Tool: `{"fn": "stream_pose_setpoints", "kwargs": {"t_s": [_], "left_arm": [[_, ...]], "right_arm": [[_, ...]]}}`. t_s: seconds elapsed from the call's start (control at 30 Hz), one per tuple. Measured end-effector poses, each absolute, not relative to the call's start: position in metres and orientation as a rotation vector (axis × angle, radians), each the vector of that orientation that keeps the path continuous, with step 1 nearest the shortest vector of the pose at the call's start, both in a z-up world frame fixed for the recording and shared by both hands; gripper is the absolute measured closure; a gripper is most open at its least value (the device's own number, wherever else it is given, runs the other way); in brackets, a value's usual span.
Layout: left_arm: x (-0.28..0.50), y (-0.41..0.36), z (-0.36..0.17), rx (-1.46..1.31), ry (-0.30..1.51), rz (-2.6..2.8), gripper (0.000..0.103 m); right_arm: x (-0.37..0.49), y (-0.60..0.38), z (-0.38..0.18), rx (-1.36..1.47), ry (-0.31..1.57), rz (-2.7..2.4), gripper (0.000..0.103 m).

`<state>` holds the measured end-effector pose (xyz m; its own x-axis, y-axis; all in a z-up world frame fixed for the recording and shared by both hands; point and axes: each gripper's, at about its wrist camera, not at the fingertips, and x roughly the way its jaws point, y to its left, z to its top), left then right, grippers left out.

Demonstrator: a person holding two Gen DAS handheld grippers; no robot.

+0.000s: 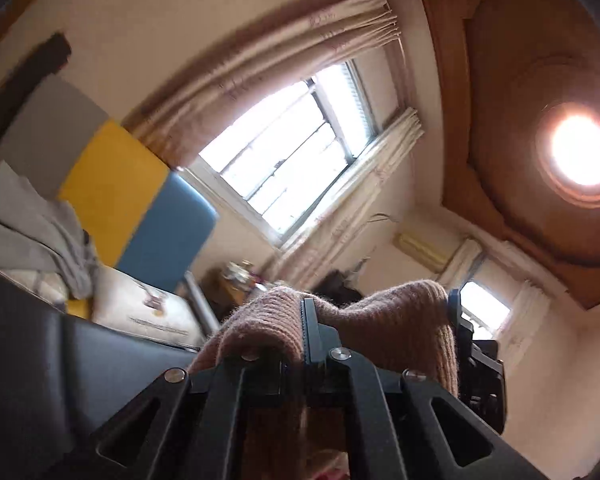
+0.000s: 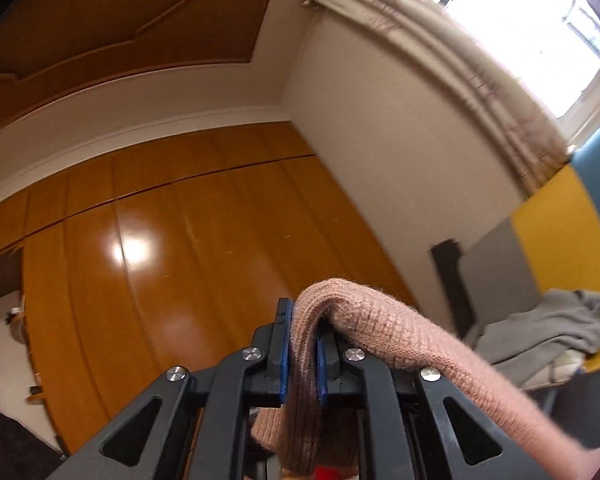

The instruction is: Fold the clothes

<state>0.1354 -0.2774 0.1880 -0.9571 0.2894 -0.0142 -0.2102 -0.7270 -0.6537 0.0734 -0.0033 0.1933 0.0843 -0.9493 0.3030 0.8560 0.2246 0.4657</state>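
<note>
A pink knitted garment hangs over and between the fingers of my left gripper, which is shut on it and points up toward the ceiling. The other gripper shows at the right in this view, at the cloth's far edge. In the right wrist view my right gripper is shut on the same pink knit, pinched between its blue pads. The cloth drapes off to the right and down. Both grippers are raised and tilted upward.
A grey garment lies on the bed by a grey, yellow and blue headboard; it also shows in the right wrist view. A wooden wardrobe, a curtained window and a ceiling lamp surround.
</note>
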Motion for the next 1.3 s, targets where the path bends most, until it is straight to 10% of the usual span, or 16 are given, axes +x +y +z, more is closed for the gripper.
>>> {"fn": "stream_pose_setpoints", "kwargs": {"t_s": [0.2, 0.33, 0.5, 0.77, 1.0, 1.3], "left_arm": [[0.129, -0.322, 0.141, -0.434, -1.031, 2.866, 0.099], [0.085, -0.354, 0.062, -0.755, -1.132, 2.920, 0.099], [0.063, -0.372, -0.029, -1.139, -1.195, 2.909, 0.098], [0.139, -0.378, -0.075, -0.983, -1.388, 2.948, 0.090], [0.132, -0.356, -0.144, -1.224, -1.425, 2.837, 0.089], [0.096, -0.362, -0.164, -1.254, -1.266, 2.908, 0.094]], "right_arm": [[0.064, -0.066, 0.149, 0.423, -0.586, -1.404, 0.082], [0.033, -0.107, 0.092, 0.673, -0.539, -1.427, 0.009], [-0.013, -0.102, 0.007, 0.907, -0.532, -1.459, 0.008], [-0.049, -0.022, -0.102, 1.132, -0.413, -1.765, 0.011], [-0.036, -0.073, -0.122, 1.001, 0.127, -1.844, 0.020], [-0.067, -0.091, -0.161, 1.042, 0.387, -1.875, 0.023]]}}
